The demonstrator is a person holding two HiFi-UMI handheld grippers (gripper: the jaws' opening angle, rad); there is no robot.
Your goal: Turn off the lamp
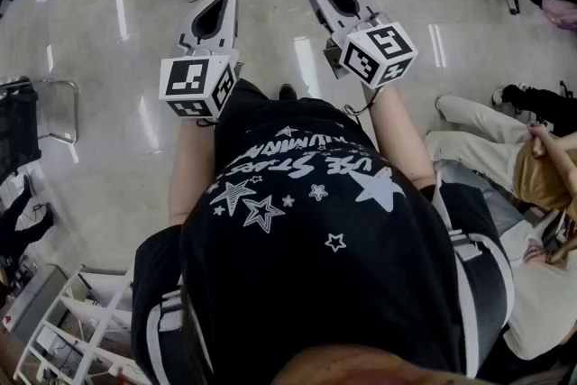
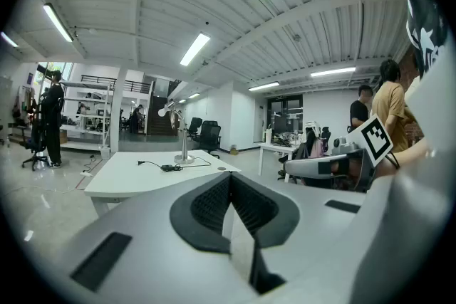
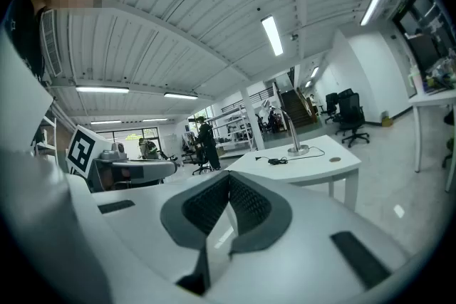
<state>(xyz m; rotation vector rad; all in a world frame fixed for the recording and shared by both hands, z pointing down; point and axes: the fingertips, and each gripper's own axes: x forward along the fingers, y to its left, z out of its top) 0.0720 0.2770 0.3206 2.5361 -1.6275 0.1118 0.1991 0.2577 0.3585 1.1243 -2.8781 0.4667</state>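
White table (image 2: 135, 178): ahead of my fingers and well apart from them, with open floor between. Lamp (image 2: 184, 146): on that table, stem upright on a round base. It lies slightly left of my left gripper (image 2: 229, 180) and slightly right of my right gripper (image 3: 229, 178); neither looks clearly nearer. Both pairs of fingers are pressed together, holding nothing.

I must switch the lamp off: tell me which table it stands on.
The near white table, straight ahead: the lamp stands on it beside a black cable. The farther desk to its right shows none.
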